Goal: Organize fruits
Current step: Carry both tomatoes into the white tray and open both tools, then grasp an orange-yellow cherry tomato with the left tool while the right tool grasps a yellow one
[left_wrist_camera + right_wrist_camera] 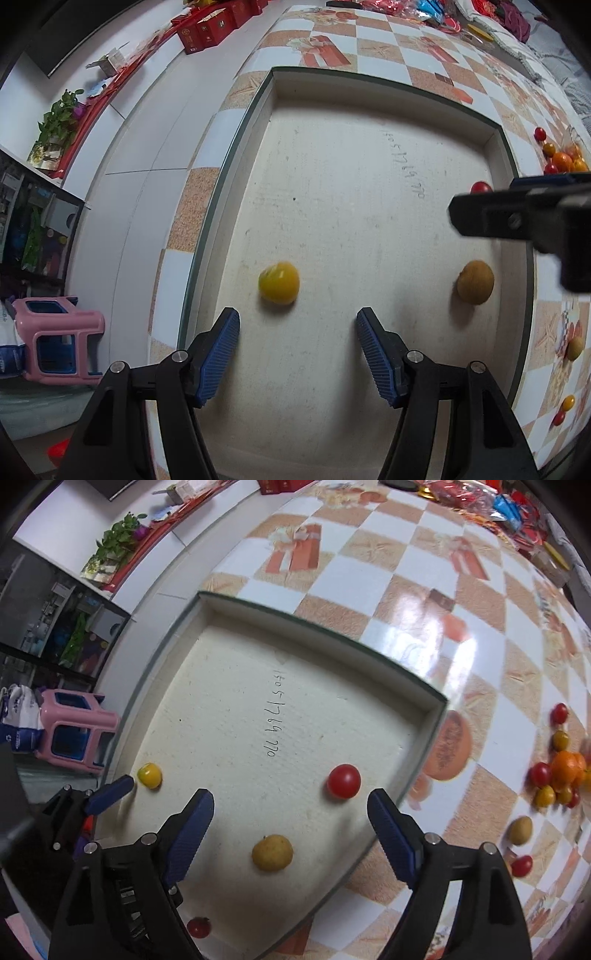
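A shallow white tray [496,138] [207,602] lies on the checkered table. In it are a yellow tomato [279,282] [149,775], a brown longan [475,282] [272,852], a red tomato [344,781] [480,187] and a small red tomato [198,926] at its near edge. My left gripper [297,354] is open and empty, just short of the yellow tomato. My right gripper [291,834] is open and empty above the longan; it shows at the right of the left wrist view [517,218]. The left gripper shows in the right wrist view [110,794].
A pile of loose fruit [557,775] [561,158] with an orange, red and yellow tomatoes lies on the table right of the tray. A longan [520,830] and a red tomato [521,866] lie nearer. A pink stool [59,339] stands on the floor at left.
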`<action>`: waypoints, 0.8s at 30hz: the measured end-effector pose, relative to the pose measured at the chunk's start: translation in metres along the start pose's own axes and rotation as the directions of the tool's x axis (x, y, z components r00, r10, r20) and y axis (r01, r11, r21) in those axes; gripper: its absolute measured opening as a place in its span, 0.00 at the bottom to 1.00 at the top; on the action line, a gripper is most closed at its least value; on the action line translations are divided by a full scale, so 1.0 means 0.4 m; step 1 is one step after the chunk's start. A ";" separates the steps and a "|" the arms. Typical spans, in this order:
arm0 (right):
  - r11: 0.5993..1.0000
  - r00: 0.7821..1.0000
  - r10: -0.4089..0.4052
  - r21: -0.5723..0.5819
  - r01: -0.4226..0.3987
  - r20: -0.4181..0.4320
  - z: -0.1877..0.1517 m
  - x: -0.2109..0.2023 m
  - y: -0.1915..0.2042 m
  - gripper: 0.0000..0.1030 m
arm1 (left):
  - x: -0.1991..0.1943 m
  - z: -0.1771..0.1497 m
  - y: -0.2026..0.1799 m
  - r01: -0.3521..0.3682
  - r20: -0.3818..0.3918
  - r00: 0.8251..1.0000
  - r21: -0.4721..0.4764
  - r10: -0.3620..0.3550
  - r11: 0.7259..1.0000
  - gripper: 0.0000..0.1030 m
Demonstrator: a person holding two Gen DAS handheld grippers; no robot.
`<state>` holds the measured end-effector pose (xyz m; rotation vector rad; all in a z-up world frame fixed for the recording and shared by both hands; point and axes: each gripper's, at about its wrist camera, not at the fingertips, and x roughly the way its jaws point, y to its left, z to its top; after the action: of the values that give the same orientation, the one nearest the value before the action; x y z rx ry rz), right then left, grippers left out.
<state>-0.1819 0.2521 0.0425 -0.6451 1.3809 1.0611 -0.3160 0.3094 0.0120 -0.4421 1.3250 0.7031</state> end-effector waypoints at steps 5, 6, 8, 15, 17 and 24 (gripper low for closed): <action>0.997 1.000 -0.011 0.080 0.010 0.007 -0.049 -0.041 -0.051 0.85 | -0.026 -0.032 -0.024 -0.001 -0.007 1.000 0.030 0.001 1.000 0.65; 0.996 1.000 -0.018 0.093 0.017 0.004 -0.065 -0.046 -0.063 0.85 | -0.032 -0.039 -0.032 0.001 -0.011 1.000 0.037 -0.001 0.999 0.65; 0.992 0.999 -0.033 0.119 0.033 -0.004 -0.096 -0.058 -0.089 0.85 | -0.042 -0.051 -0.056 0.005 -0.028 1.000 0.066 -0.003 0.998 0.65; 0.950 0.997 -0.067 0.302 0.076 -0.040 -0.288 -0.111 -0.271 0.85 | -0.096 -0.073 -0.162 0.038 -0.025 0.999 0.171 -0.034 0.984 0.65; 0.927 0.995 -0.085 0.361 0.100 -0.056 -0.351 -0.122 -0.321 0.85 | -0.111 -0.076 -0.202 0.045 -0.016 0.999 0.212 -0.043 0.976 0.65; 0.844 0.990 -0.103 0.519 0.137 -0.094 -0.542 -0.147 -0.447 0.85 | -0.155 -0.073 -0.358 0.091 -0.010 0.996 0.341 -0.093 0.936 0.65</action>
<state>-0.1164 -0.0272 0.0322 -0.3510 1.5772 0.5216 -0.2441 0.1738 0.0526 -0.2180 1.3787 0.3841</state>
